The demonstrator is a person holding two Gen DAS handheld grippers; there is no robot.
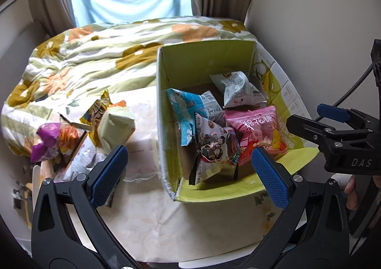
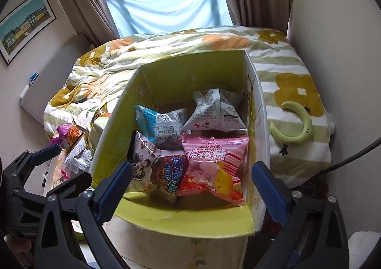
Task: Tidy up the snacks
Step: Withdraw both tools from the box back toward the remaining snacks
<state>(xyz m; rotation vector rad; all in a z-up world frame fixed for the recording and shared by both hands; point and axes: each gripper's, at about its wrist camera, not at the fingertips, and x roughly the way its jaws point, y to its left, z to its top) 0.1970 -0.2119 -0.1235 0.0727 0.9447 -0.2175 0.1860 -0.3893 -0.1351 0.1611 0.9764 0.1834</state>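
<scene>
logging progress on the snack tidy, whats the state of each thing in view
green box: open, flaps out, four packets inside
pink packet: in the box, sealed
snack pile: outside the box, unsorted
left hand-held gripper: open, empty
right hand-held gripper: open, empty

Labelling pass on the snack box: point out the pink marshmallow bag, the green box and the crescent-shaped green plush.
pink marshmallow bag (image 2: pixel 214 161): right wrist view, middle of the printed front.
green box (image 2: pixel 190 71): right wrist view, inside of the far wall.
crescent-shaped green plush (image 2: pixel 306 123): right wrist view, outer curve of the crescent.
</scene>
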